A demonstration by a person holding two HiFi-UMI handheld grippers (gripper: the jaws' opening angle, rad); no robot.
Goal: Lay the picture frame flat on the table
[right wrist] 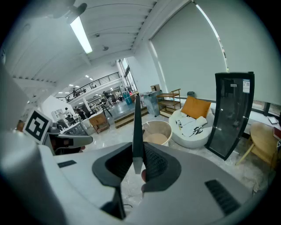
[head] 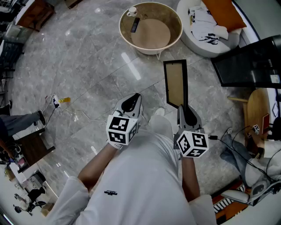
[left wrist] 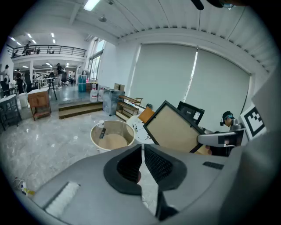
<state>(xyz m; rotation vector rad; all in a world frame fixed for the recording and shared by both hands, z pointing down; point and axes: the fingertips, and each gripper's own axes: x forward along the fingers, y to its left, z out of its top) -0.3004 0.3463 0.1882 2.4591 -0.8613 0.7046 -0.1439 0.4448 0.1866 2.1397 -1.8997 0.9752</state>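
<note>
While the right gripper (head: 182, 108) angles forward and downward from its outstretched hand, pinching the picture frame (head: 175, 83) by its near edge, airborne short of the round counter (head: 125, 35), the left gripper (head: 134, 100) hangs alongside, pressed together, empty.

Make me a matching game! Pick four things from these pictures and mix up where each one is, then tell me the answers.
Things:
1. picture frame
2. white cup
3. orange cushion
4. left gripper

Places or states:
A. on the white round seat
B. jaws together, nothing between them
C. gripped by the right gripper
D. standing on the round table

Right pairs: 1-C, 2-D, 3-A, 4-B.
</note>
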